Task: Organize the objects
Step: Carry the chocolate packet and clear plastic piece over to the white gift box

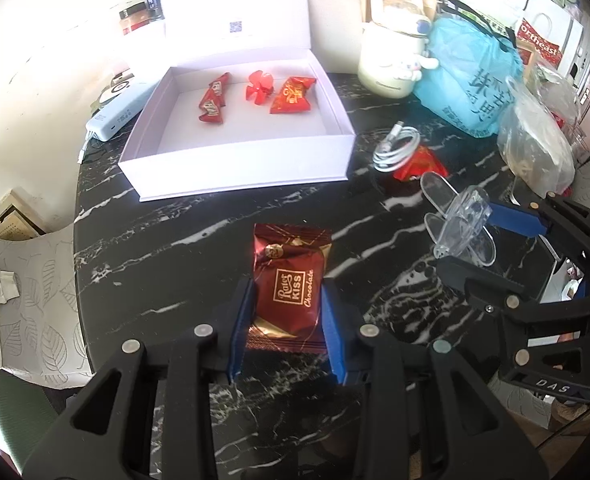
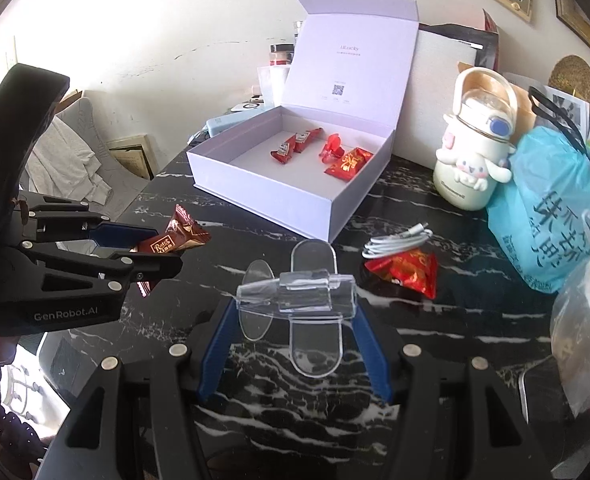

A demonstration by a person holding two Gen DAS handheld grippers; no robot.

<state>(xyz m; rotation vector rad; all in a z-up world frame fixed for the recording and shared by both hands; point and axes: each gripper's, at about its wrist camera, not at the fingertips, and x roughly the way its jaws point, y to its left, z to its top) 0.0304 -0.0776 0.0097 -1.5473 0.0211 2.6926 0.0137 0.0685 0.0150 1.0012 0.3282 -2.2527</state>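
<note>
My left gripper [image 1: 286,312] is closed on a dark red chocolate packet [image 1: 289,288], its blue pads pressed against both sides of the wrapper; in the right wrist view the packet [image 2: 171,238] sits at the left edge of the frame, lifted above the black marble table [image 2: 295,396]. My right gripper [image 2: 295,312] is narrowed onto a clear plastic toy plane [image 2: 295,292], which fills the lower middle of that view, the pads touching its body on either side. The white box [image 1: 235,168] stands open in the upper middle of the left wrist view, its lid tipped back, with three red wrapped sweets [image 1: 291,96] and a small red fan-shaped piece [image 1: 259,86] lying inside. To the right of the box, a coiled white cable [image 2: 399,242] rests partly on another red sweet packet [image 2: 407,272]. Further right stand a cream cartoon-dog bottle [image 2: 471,160] and a blue plastic bag [image 2: 555,216], touching each other.
</note>
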